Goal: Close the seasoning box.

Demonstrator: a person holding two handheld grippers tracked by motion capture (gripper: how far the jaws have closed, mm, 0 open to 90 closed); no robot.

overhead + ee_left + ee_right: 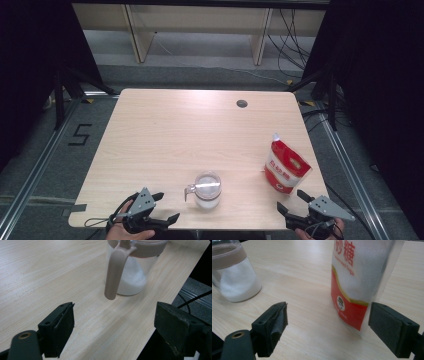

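Both wide and empty: left gripper (159, 209) at lower left, jar (207, 189) just right of it; right gripper (295, 202) lower right, upright sugar bag (285, 166) just above, nearer.

Light wood tabletop (165, 130), rounded corners, cable hole (242, 103) at upper right of its surface. Grey carpet floor (45, 170) with a black "5" mark (80, 134) at left. Black curtains (30, 60) on both sides. Pale shelving (200, 25) across frame top; loose cables (290, 40) upper right.

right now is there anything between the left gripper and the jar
Nothing: bare tabletop separates the open left gripper from the jar, whose handle faces it, as the left gripper view shows.
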